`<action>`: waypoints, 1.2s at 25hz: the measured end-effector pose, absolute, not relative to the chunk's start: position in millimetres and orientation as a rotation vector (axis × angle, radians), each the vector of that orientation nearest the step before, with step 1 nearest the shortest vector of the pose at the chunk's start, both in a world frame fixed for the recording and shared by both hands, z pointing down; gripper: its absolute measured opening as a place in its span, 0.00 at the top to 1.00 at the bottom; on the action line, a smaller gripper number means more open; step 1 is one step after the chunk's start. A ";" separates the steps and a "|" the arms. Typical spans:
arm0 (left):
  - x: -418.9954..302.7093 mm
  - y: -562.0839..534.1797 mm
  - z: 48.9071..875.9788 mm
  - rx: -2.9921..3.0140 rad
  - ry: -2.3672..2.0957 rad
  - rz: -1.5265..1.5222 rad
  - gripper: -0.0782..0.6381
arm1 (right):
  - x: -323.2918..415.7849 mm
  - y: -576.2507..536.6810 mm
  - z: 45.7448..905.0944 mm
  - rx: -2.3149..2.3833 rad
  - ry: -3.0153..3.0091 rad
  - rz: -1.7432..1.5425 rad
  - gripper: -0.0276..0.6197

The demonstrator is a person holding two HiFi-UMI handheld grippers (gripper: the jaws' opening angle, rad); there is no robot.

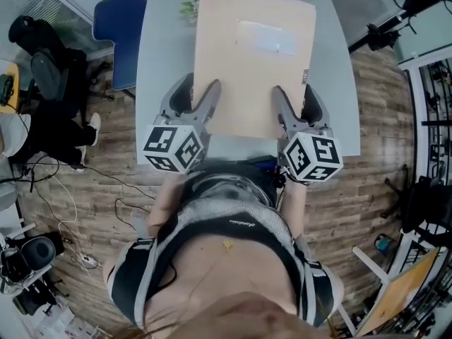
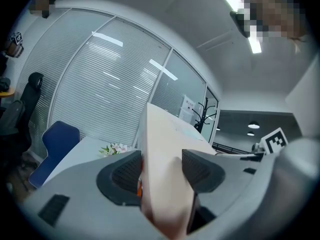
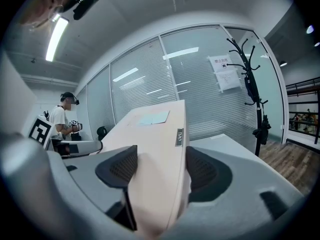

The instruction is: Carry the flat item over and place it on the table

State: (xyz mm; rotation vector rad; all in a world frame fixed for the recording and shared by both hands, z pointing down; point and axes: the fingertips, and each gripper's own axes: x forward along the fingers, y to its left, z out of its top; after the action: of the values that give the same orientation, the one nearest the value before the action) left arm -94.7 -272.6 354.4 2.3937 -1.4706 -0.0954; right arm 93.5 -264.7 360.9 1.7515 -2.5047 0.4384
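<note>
even bright light from ceiling strip lights; fisheye edges, blurred foreground.

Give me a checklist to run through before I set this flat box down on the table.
1. Left claw clamped on near edge of flat box: ok.
2. Right claw clamped on same edge: ok.
3. Box over the table: ok.
4. Flowers clear of landing spot: cannot tell, they lie close beside the box's far left corner.
5. Tabletop under box free: cannot tell, hidden.
</note>
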 end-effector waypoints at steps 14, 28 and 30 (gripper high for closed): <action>-99.8 -276.2 362.9 2.367 -1.477 -0.084 0.55 | 88.8 -270.8 368.5 1.724 -2.494 0.452 0.48; -96.8 -283.5 408.6 2.288 -1.455 -0.030 0.55 | 92.0 -281.5 410.7 1.671 -2.440 0.535 0.48; -97.2 -285.0 421.0 2.264 -1.447 -0.007 0.55 | 91.7 -283.4 422.9 1.655 -2.424 0.561 0.48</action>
State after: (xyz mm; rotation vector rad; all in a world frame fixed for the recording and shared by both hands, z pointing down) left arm -97.2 -285.0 421.0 2.2645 -1.4468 -0.0072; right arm 91.7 -283.4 422.9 1.6547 -2.4243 0.5614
